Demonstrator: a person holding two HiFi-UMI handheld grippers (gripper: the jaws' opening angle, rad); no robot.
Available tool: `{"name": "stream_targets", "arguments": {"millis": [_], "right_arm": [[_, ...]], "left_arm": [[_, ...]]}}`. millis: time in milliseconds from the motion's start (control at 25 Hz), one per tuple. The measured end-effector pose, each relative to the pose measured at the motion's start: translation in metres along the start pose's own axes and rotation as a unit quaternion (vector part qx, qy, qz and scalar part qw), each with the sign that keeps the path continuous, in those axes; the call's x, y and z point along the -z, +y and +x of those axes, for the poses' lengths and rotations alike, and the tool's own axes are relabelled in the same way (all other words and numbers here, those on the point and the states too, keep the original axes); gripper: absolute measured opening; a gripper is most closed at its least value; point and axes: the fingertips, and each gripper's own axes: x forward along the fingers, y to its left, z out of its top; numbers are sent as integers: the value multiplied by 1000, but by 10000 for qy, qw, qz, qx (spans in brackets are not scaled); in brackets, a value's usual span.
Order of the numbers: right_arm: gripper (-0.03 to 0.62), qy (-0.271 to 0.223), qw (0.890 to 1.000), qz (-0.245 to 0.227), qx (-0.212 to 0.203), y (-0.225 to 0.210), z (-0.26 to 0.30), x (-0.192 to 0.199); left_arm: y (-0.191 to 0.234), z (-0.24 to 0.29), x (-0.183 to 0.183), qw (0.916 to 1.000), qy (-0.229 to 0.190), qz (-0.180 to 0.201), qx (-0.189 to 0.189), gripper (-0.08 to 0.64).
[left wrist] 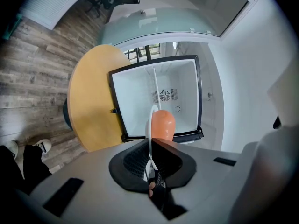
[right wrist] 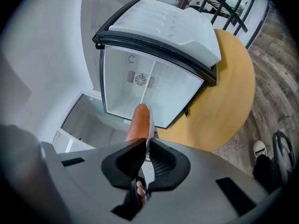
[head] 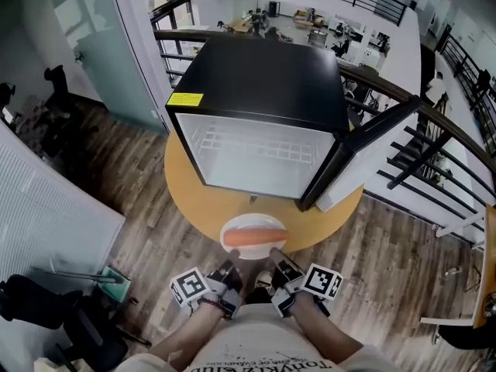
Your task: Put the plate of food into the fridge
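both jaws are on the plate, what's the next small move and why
Probably carry the plate forward toward the wire shelf: the left gripper and right gripper are both shut on its near rim, and the fridge door already stands open ahead.

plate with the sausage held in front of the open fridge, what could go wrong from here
1. The left gripper and right gripper pinch the plate only at its near rim, so it could tip forward and the sausage could roll off.
2. The wire shelf splits the fridge inside; the plate may knock it going in.
3. The open door stands on the right gripper's side and might get bumped.
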Motion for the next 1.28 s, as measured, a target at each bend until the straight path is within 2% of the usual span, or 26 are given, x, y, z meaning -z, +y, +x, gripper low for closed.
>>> {"name": "stream_targets", "arguments": {"millis": [120, 280, 560, 960, 1280], "right_arm": [[43, 23, 9999, 49, -121, 2, 6, -17], [43, 19, 9999, 33, -113, -2, 12, -32], [43, -102, 9998, 175, -53, -1, 22, -32], [43, -468, 9985, 277, -98, 18, 54, -44], [43, -662, 9974, 224, -153, 36, 78, -74]], "left_arm": [[-7, 18, -2, 10000, -55, -32, 77, 32], [-6, 32, -7, 10000, -67, 10, -23, 32], [-5, 35, -19, 9999, 72, -20, -84, 32], [-13, 47, -59, 9989, 350, 81, -286, 32], [-38, 76, -87, 9993, 350, 110, -29, 31]]}}
